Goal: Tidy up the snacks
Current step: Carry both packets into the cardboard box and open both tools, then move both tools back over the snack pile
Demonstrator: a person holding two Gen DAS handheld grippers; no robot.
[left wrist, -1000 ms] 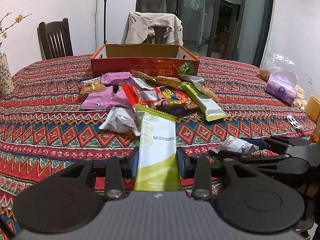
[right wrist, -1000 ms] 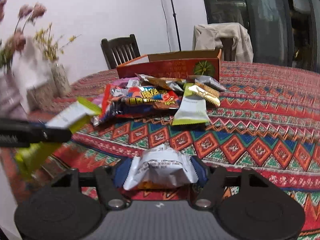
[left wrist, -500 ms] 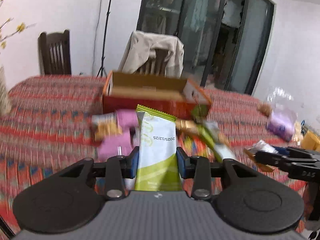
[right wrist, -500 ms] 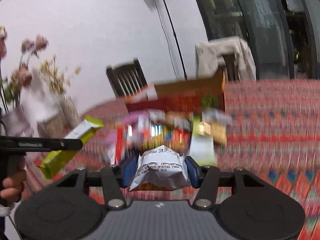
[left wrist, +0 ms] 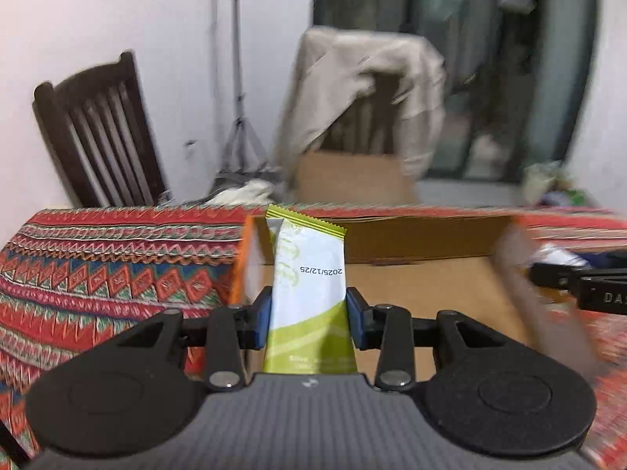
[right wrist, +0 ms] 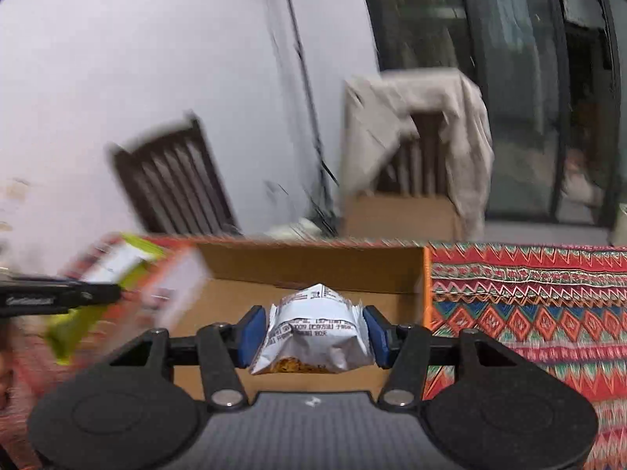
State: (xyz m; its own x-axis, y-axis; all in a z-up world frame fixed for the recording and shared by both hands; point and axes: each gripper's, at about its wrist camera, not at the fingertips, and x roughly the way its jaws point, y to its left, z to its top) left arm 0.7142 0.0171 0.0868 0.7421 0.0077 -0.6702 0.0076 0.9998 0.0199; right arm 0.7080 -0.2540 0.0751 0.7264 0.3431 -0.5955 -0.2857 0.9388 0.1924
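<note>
Both grippers have come up from the snack pile and now hang over the open cardboard box.
We see our left gripper clamping the green-and-white packet near the box's left wall, our right gripper pinching the silver packet near its right wall; bare floor lies between.

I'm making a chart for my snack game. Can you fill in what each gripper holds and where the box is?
left gripper: shut on green packet
right gripper: shut on silver packet
box: open cardboard, on the patterned tablecloth, just ahead of both grippers
packets: both held above the box floor, not dropped yet
behind table: two chairs, one draped with cloth
</note>
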